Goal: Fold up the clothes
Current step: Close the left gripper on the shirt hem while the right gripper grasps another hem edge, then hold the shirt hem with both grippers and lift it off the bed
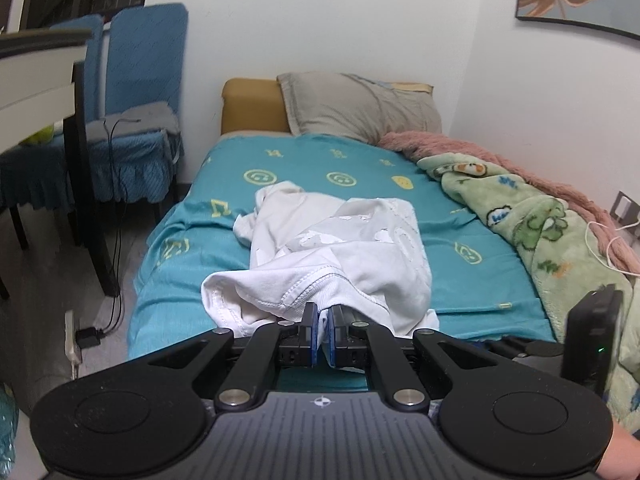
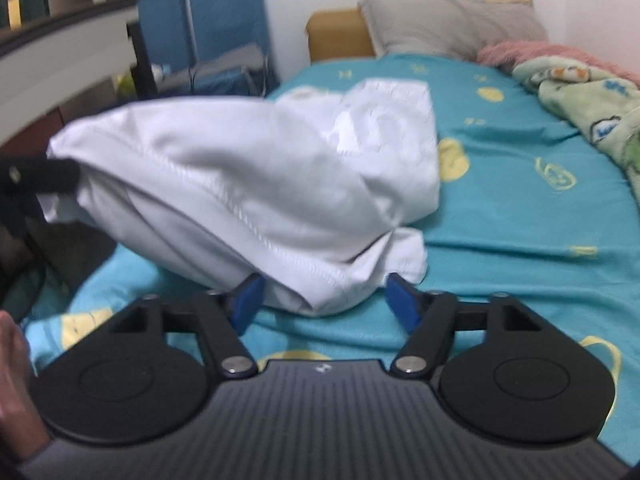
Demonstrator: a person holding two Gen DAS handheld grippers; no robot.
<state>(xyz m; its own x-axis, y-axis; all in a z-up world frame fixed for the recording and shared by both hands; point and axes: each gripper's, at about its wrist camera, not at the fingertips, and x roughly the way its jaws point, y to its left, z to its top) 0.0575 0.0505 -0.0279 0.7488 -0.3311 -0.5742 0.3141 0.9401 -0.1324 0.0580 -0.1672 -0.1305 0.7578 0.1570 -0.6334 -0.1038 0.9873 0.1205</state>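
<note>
A white T-shirt (image 1: 340,248) with a pale print lies crumpled on the teal bed sheet (image 1: 360,160). My left gripper (image 1: 324,320) is shut on the shirt's near edge, beside the ribbed collar, and lifts it. In the right wrist view the shirt (image 2: 248,176) hangs raised at its left end, where the left gripper's black fingers (image 2: 40,174) hold it. My right gripper (image 2: 324,300) is open, its blue pads either side of the shirt's lower hem, not closed on it. The right gripper's body also shows in the left wrist view (image 1: 592,332).
A grey pillow (image 1: 360,104) lies at the head of the bed. Green (image 1: 540,232) and pink (image 1: 480,152) blankets lie heaped along the right side. Blue-covered chairs (image 1: 140,100) and a table stand left of the bed. Cables and a power strip (image 1: 76,336) lie on the floor.
</note>
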